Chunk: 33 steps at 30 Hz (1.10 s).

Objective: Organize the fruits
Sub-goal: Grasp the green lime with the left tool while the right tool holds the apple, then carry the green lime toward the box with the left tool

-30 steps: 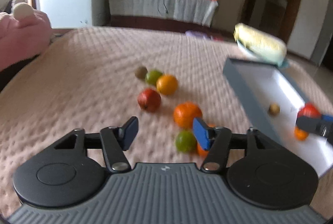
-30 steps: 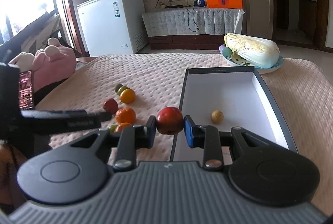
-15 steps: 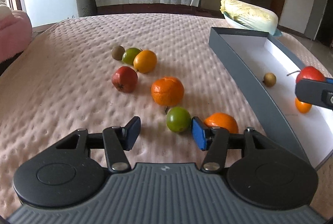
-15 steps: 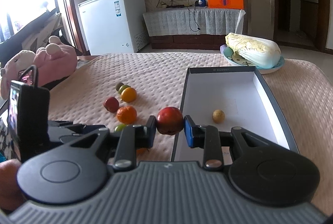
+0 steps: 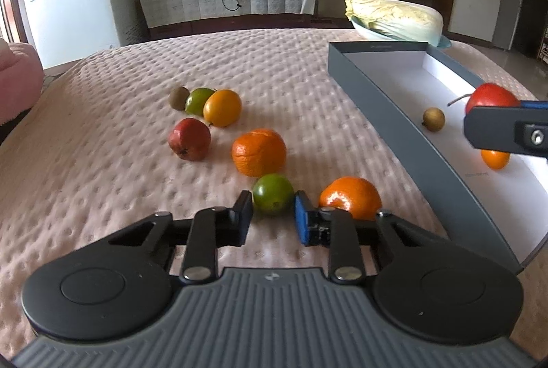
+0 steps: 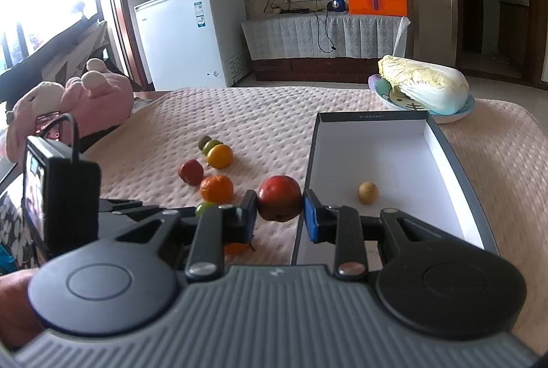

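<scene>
A small green fruit (image 5: 273,197) lies on the pink quilted bedspread (image 5: 102,162) between the fingers of my left gripper (image 5: 273,202). Its jaws are closing and the pads touch the fruit on both sides. An orange (image 5: 259,151) sits just beyond it and a mandarin (image 5: 351,197) to its right. My right gripper (image 6: 279,203) is shut on a red apple (image 6: 279,198), held by the near left wall of the grey box (image 6: 310,162). Inside the box lie a small brown fruit (image 6: 368,192) and a small orange (image 5: 495,159).
Farther back on the bedspread lie a red fruit (image 5: 189,138), a yellow-orange fruit (image 5: 222,107), a green fruit (image 5: 198,101) and a brown one (image 5: 178,97). A cabbage (image 5: 394,18) on a plate lies behind the box. A pink plush toy (image 6: 78,101) is at the left edge.
My left gripper came forward and down to the green fruit, and its jaws narrowed from wide apart onto it. The right gripper kept still with the apple.
</scene>
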Each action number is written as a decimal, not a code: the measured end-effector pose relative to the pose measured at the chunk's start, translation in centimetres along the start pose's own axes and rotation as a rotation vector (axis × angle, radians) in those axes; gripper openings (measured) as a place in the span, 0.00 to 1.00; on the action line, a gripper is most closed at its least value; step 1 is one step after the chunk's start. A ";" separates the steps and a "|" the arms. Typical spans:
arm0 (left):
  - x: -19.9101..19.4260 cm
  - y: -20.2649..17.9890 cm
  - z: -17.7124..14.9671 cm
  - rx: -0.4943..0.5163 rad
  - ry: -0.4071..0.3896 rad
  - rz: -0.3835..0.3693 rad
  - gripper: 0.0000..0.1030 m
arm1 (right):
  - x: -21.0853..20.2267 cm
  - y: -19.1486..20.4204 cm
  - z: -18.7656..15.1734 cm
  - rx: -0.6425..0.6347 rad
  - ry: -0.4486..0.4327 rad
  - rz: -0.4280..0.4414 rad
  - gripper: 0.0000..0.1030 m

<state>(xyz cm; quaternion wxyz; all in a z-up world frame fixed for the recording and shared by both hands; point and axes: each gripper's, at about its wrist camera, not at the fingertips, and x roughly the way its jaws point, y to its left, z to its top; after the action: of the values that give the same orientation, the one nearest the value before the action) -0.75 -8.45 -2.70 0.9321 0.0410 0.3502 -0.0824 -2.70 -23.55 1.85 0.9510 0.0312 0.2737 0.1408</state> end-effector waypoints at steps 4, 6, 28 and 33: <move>-0.2 0.4 0.0 -0.007 0.004 -0.017 0.27 | 0.5 0.2 -0.1 -0.001 0.008 -0.004 0.31; -0.5 1.0 0.1 -0.035 0.004 -0.030 0.27 | 0.8 0.3 -0.1 0.004 0.013 -0.006 0.31; -3.9 6.3 0.7 -0.099 -0.052 0.010 0.27 | 2.4 1.7 0.0 0.006 0.024 0.006 0.31; -4.3 6.1 0.9 -0.082 -0.067 0.015 0.27 | 2.1 1.5 0.1 -0.001 0.018 0.000 0.31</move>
<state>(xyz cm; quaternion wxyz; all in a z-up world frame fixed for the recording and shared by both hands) -2.23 -2.06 0.91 0.9448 0.0027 0.3218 -0.0624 -1.34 -21.47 1.04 0.9485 0.0297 0.2821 0.1412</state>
